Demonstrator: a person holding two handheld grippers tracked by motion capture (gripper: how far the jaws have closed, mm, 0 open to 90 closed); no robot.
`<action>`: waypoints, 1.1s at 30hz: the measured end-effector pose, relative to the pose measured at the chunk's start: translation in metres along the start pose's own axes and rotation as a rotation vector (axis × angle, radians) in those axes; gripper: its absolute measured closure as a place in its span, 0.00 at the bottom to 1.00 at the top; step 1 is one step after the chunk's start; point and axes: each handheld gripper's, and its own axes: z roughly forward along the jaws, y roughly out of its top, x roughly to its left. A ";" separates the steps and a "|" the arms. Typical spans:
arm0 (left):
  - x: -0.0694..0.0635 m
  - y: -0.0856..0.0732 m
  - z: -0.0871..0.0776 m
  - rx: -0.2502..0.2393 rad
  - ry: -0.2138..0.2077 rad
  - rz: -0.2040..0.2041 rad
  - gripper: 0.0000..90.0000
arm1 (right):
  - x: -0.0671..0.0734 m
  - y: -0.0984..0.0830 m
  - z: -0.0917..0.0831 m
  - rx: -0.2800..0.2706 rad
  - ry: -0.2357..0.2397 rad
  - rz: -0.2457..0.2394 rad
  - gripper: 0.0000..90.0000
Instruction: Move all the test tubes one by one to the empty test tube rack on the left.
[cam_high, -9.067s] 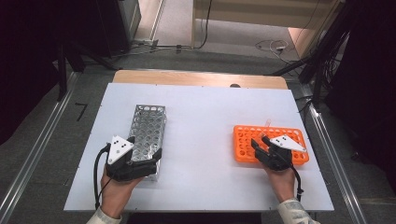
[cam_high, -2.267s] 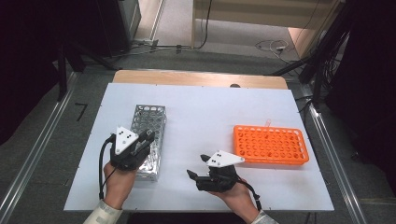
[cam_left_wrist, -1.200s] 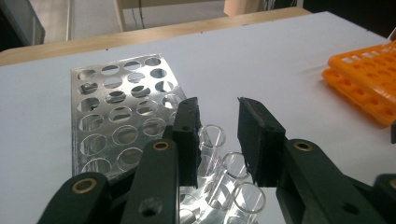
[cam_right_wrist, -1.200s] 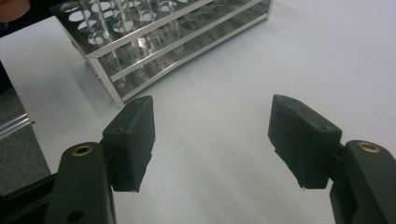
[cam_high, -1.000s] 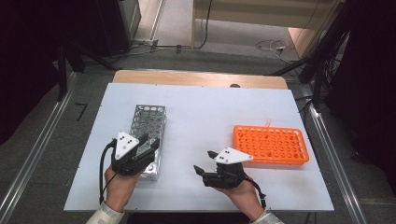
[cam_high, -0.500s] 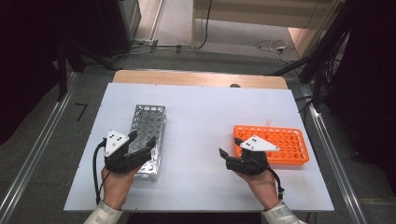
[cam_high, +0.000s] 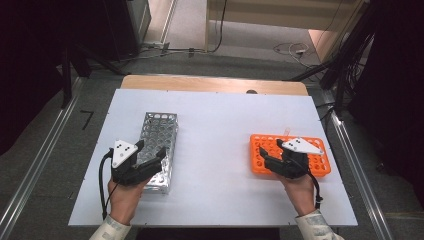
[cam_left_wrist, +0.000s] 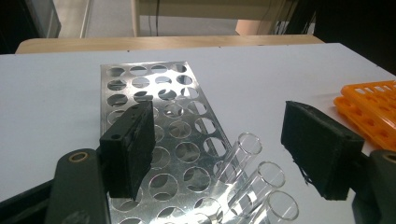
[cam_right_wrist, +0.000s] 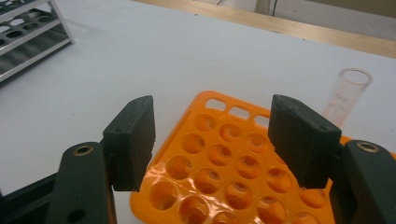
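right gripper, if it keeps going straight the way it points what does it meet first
Probably the orange rack: the right gripper has open, empty jaws angled down over its holes. One clear tube stands at the rack's far edge, right of that line, though depth is hard to judge.

High view overhead facing forward, gripper views close, low, sharing the table (cam_high: 220, 125)

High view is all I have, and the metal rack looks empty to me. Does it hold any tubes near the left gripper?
Observer: Yes. The left gripper view shows three clear tubes leaning in the near part of the rack.
Operator: Is one of them gripped?
Observer: No. The left gripper has just been opening its jaws, and its pads touch no tube.
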 end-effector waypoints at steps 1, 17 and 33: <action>0.000 0.000 0.000 -0.002 0.000 0.000 0.29 | -0.003 0.000 0.000 0.000 -0.006 0.005 0.34; -0.001 0.000 -0.001 -0.006 0.010 0.010 0.29 | -0.025 -0.002 -0.006 -0.005 -0.061 0.041 0.34; -0.003 0.000 0.000 -0.005 0.014 0.019 0.29 | -0.047 -0.004 0.023 0.031 -0.153 0.084 0.41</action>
